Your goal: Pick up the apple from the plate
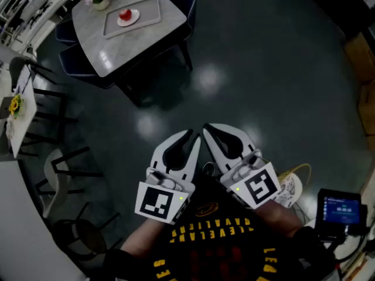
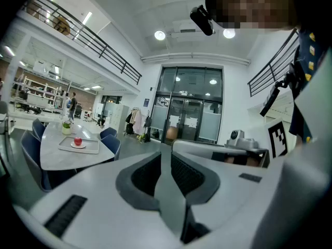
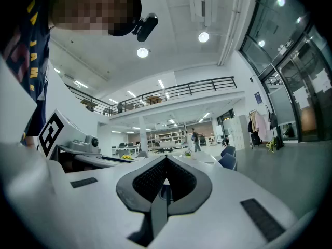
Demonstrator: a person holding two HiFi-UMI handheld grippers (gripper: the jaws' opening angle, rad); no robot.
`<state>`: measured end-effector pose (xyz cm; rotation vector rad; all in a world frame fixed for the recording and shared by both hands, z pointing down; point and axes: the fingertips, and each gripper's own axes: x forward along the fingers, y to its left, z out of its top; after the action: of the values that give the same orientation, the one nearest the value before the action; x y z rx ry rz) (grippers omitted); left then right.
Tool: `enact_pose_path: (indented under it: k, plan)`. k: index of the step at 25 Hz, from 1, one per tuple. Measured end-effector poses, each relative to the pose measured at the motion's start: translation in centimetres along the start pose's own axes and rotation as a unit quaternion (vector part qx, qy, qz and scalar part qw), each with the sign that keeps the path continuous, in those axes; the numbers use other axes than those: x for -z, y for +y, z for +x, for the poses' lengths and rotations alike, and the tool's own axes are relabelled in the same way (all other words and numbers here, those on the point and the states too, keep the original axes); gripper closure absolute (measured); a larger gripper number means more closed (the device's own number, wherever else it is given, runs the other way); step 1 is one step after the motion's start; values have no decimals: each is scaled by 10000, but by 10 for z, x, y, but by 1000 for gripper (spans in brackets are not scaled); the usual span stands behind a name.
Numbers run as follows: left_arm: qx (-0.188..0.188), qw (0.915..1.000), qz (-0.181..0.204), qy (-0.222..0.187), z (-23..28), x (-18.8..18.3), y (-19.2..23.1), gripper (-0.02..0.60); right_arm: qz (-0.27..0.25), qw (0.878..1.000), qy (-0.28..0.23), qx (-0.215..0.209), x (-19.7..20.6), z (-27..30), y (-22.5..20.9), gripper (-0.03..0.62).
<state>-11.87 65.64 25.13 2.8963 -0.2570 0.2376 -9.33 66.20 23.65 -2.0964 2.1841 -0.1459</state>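
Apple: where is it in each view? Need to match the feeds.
Head view: apple at the far upper left, on a plate on the table.
Left gripper view: apple small at mid left, beyond the jaws.
Right gripper view: not visible.
Shared landmark: the tray under the plate, seen in the head view and the left gripper view.

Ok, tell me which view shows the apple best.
The head view. It looks down on the red apple sitting on its white plate on the far table. The left gripper view shows it too, small and side-on at the left. In the right gripper view I cannot make it out.
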Motion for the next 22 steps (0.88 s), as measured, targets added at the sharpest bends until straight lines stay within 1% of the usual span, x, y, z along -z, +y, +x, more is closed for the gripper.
enact_pose_path:
  k: [5,8,11,16,22]
  plan:
    - [-131,9999,-62,-43,-11,-7,17,520,-4,9999,75,-68,-1,13,12,588]
    - [-195,9998,-68,-61,-14,-15,35,520,63,9999,42,-107,-5,31,16,588]
    - [-261,9996,-37,-101,-12,-21,64,520,91,9999,-59,-94,-7,58,15,588]
    - [-282,9992,58,-286,-10,-39,121,520,-104,9999,110,47,1,111,14,588]
    - [-204,9993,46,-316,-9,-50,180,520,-236,9993,253,172,6,171,20,588]
